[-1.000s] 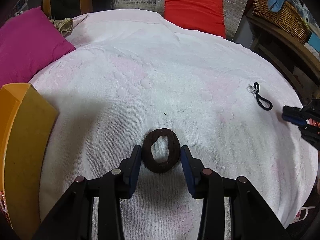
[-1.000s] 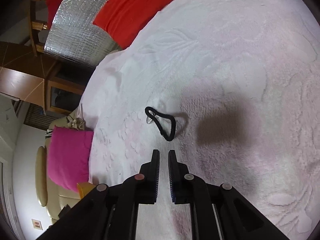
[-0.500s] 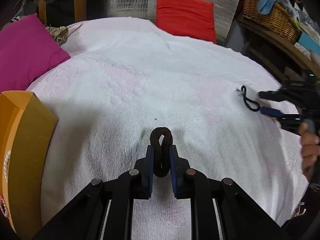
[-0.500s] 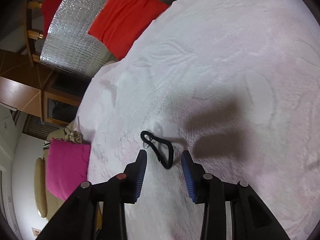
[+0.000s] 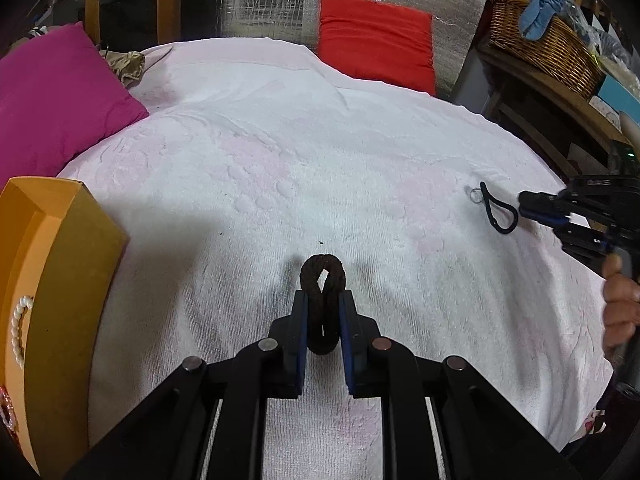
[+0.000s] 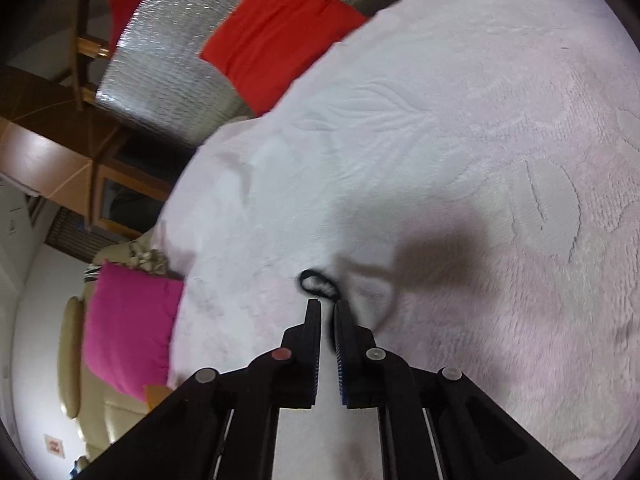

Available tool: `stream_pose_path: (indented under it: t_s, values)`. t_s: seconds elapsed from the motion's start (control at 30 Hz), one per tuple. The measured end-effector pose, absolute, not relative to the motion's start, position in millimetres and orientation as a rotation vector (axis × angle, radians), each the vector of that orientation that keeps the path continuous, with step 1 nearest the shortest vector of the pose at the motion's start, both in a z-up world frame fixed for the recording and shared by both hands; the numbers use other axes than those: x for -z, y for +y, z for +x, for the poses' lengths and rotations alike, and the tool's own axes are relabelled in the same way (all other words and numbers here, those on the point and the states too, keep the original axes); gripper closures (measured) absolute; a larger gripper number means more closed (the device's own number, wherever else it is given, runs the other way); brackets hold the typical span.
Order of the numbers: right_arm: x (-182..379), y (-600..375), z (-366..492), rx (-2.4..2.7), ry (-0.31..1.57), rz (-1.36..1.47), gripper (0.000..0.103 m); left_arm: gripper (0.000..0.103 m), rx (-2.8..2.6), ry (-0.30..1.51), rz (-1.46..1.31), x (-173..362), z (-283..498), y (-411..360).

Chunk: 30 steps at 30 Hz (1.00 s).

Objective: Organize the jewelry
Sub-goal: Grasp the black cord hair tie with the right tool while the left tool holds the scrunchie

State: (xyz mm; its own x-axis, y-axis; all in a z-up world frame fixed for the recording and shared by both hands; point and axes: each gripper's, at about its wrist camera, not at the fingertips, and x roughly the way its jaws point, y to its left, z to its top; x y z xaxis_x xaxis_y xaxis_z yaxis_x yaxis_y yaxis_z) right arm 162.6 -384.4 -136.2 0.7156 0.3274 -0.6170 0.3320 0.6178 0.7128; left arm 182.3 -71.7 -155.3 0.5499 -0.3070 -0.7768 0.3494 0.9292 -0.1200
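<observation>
A pearl string is seen in the orange box, left. A brown ring is clamped by the left hand-held gripper; the right hand-held gripper has just clenched on a black cord.

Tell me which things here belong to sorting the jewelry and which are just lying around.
Part of the job: brown braided ring, black cord loop, orange box, pearl strand.

Lying about: pink cushion, red cushion, wicker basket.
</observation>
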Motion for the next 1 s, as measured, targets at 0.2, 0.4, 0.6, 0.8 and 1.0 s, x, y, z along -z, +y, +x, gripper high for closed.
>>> stream_pose_path:
  t_s: [0.2, 0.4, 0.6, 0.8, 1.0]
  values:
    - [131, -377, 146, -0.006, 0.842, 0.909, 0.095, 0.088, 0.358, 0.912, 0.054, 156, 182, -72]
    - [126, -403, 141, 0.105, 0.821, 0.888, 0.084, 0.088, 0.365, 0.92, 0.063, 158, 182, -78]
    - [141, -404, 155, 0.089, 0.845, 0.913, 0.048, 0.088, 0.381, 0.925, 0.077, 159, 179, -84]
    - [160, -404, 170, 0.106, 0.874, 0.935, 0.07, 0.088, 0.39, 0.928, 0.079, 160, 177, -84]
    - [161, -397, 178, 0.12, 0.868, 0.886, 0.09, 0.088, 0.393, 0.933, 0.085, 160, 176, -85]
